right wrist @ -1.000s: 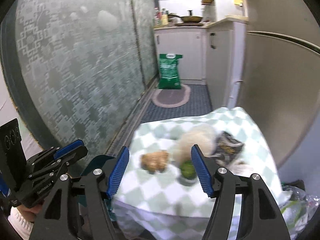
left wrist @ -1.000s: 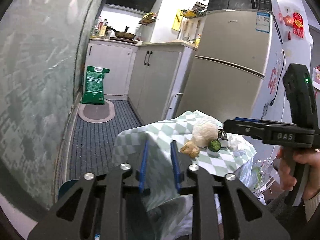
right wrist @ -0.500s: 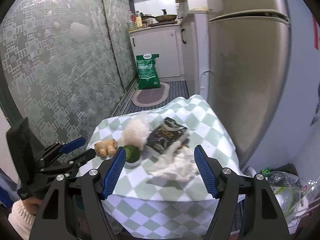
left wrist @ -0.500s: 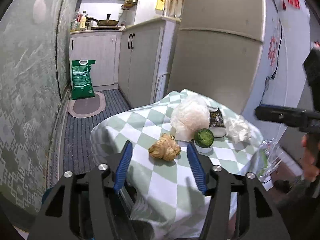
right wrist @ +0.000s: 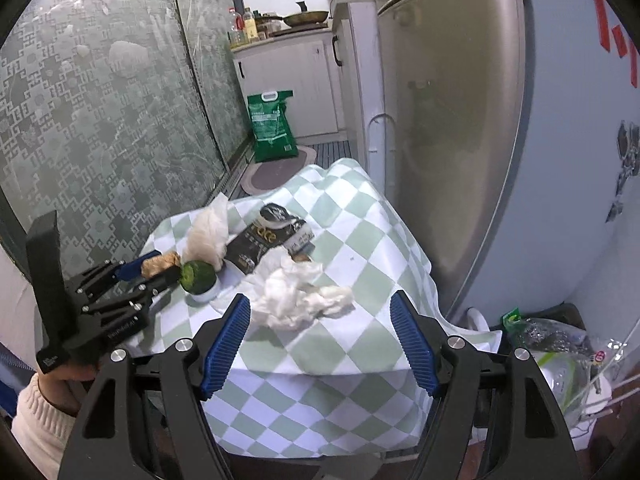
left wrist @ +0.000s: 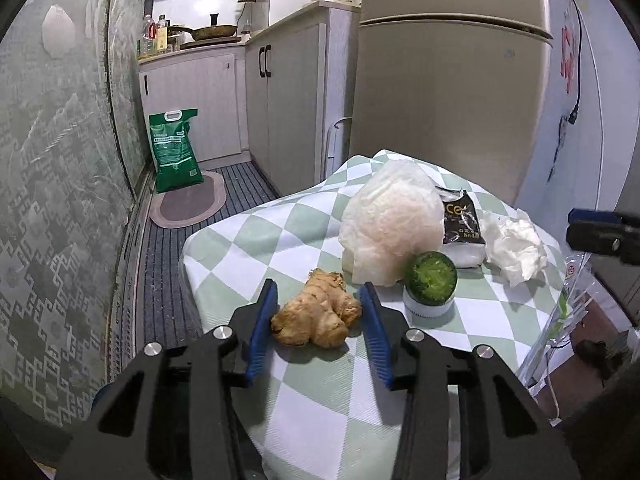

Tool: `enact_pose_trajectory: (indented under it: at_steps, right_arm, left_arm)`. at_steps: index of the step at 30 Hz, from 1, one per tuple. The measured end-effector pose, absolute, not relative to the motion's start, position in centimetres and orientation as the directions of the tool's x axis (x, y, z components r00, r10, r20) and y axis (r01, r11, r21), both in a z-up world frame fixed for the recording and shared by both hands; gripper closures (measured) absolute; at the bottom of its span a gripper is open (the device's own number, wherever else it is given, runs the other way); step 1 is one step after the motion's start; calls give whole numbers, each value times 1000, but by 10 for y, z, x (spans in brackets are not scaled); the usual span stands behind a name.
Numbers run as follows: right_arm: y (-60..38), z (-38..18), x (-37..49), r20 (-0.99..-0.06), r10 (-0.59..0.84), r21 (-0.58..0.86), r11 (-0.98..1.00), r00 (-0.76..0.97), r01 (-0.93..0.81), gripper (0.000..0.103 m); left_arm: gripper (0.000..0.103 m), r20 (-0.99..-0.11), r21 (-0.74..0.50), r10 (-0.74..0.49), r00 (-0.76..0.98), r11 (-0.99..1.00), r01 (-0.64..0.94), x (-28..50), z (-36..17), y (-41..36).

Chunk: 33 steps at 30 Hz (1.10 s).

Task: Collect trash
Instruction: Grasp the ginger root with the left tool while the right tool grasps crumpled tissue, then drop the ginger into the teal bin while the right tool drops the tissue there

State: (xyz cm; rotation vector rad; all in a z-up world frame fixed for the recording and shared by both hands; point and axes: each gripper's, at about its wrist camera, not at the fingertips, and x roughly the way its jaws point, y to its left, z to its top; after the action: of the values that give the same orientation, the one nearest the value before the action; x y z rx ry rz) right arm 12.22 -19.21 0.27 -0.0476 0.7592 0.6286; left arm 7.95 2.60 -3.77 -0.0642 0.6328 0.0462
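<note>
Fingers of my left gripper (left wrist: 318, 316) flank a knobby, tan ginger root (left wrist: 316, 314) at the lower centre of the left wrist frame; the jaws are closing, the blue ribbed pads just beside the root on either side, and I cannot tell whether they press it yet. Ginger lies on a table draped in a green-and-white checked tablecloth (left wrist: 256, 236). Just right of it stands a small white cup (left wrist: 426, 310) topped by a cut green fruit (left wrist: 431, 278), rough-faced and round. Behind these slumps a filmy, crinkled white plastic bag (left wrist: 390, 226), and to its right a glossy black wrapper (left wrist: 460, 224) and a crumpled white tissue (left wrist: 512, 246).

From the right wrist frame, I see my right gripper (right wrist: 320, 332) standing wide with nothing held, its blue pads apart at the lower centre. That soft, wadded tissue (right wrist: 298, 294) sits between and just beyond the tips, untouched. At left, the left gripper (right wrist: 158, 270) reaches onto the ginger (right wrist: 160, 263), a cream knit sleeve (right wrist: 38, 424) below it.
</note>
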Motion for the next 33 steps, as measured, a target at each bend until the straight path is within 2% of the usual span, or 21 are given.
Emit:
enact_pose_trajectory:
  at_steps: [9, 16, 23, 25, 28, 33]
  right_arm:
    - [-181, 1, 120, -663, 525, 173, 801, 533, -574, 30]
    - [-159, -1, 123, -680, 512, 151, 798, 525, -583, 57]
    - [-148, -10, 137, -709, 457, 134, 835, 538, -534, 73]
    - [-144, -13, 140, -721, 444, 127, 840, 533, -528, 84]
    - [-141, -13, 139, -726, 435, 126, 845, 532, -519, 90]
    - [-141, 6, 127, -696, 448, 119, 842, 561, -526, 91]
  left_arm:
    - [58, -507, -140, -11, 862, 988, -70, 54, -16, 46]
    - [58, -493, -166, 35, 869, 977, -134, 35, -11, 73]
    - [58, -490, -180, 80, 868, 965, -191, 16, -11, 101]
    - [58, -496, -182, 93, 863, 961, -208, 10, -13, 110]
    - [58, -518, -181, 111, 848, 955, -236, 5, -16, 120]
    - [59, -584, -160, 152, 797, 941, -297, 1, -32, 138]
